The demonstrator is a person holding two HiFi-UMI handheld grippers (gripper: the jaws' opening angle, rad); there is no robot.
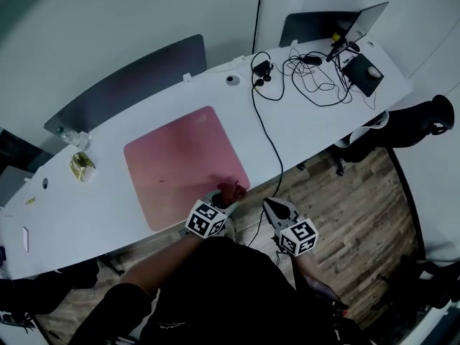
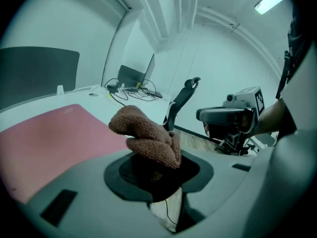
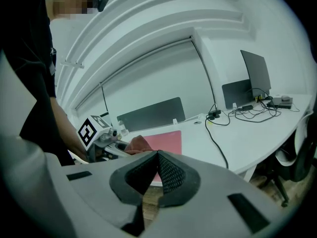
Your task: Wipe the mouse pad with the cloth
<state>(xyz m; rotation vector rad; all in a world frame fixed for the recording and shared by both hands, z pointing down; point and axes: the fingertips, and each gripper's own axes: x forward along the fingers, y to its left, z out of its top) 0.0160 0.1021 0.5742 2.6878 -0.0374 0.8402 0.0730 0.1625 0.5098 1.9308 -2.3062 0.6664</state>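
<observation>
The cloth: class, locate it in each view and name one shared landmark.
Head view: cloth lower centre, at the mouse pad's near edge.
Left gripper view: cloth centre, between the fingers.
Right gripper view: cloth left of centre.
Shared landmark: the pink mouse pad.

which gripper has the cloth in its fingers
The left gripper: its fingers are shut on the brown cloth by the pink mouse pad's near edge. The right gripper's fingers are shut on nothing.

Nubbly knitted cloth (image 2: pixel 147 139), matt mouse pad (image 2: pixel 54 133)
</observation>
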